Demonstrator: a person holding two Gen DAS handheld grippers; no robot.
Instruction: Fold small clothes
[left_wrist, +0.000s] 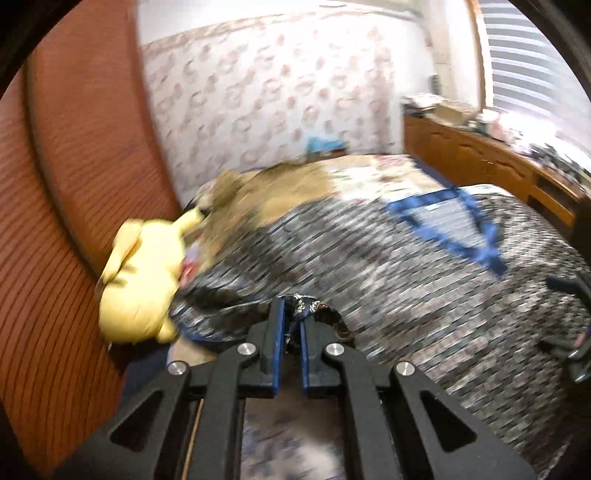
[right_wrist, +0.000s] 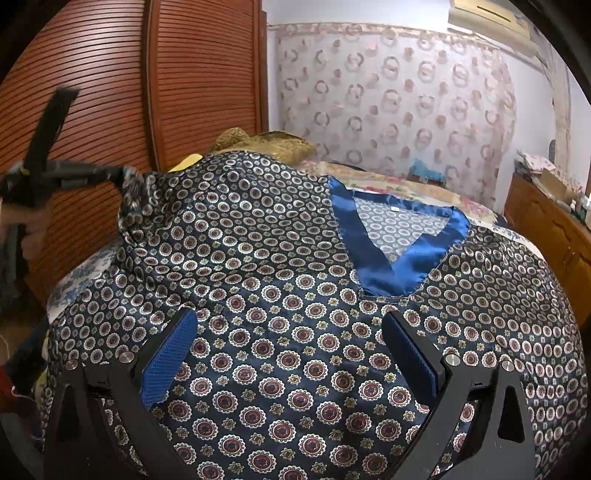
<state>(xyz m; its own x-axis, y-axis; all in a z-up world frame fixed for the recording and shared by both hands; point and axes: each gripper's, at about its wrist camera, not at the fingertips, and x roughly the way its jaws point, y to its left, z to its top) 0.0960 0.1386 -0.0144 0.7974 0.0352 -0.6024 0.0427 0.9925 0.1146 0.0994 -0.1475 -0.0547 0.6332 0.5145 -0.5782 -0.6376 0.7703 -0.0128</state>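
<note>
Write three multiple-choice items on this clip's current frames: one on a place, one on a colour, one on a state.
1. Where does the yellow plush toy lie?
A. on the wooden dresser
B. at the bed's edge beside the brown slatted wardrobe door
C. inside the shirt's neckline

2. What colour is the V-neck trim of the dark satin shirt with a ring-and-flower print?
A. red
B. white
C. bright blue

3. How do the two claws stand?
A. left claw pinching a fold of the shirt, right claw open above it
B. both open
C. right claw pinching the trim

Answers: 1 B, the toy lies against the slatted door in the left wrist view; 2 C, a shiny blue band edges the neck; 3 A, cloth bunches between the left pads, while the right pads stand wide apart.
</note>
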